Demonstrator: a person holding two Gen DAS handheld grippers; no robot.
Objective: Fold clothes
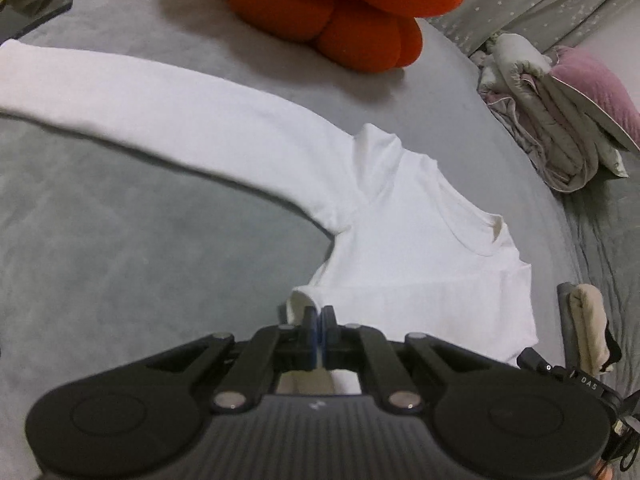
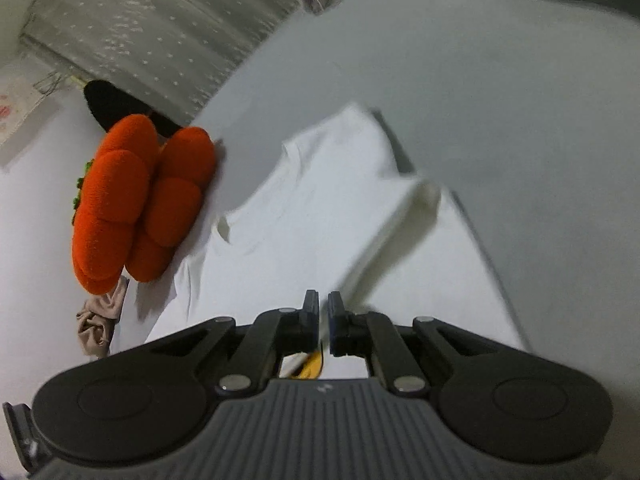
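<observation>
Shirt, one, white, lies on the bed beside one orange cushion; left gripper jaws clamp its hem, right gripper jaws nearly together.

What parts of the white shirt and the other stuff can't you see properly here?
- Left wrist view: the white shirt has its bottom hem hidden behind the left claw, so what the shut claw pinches is unclear.
- Left wrist view: the long sleeve runs off the left edge; its cuff is cut off.
- Right wrist view: the whole picture is blurred; whether the right claw holds fabric is unclear.
- Both views: the orange cushion is partly cropped or hidden.
</observation>
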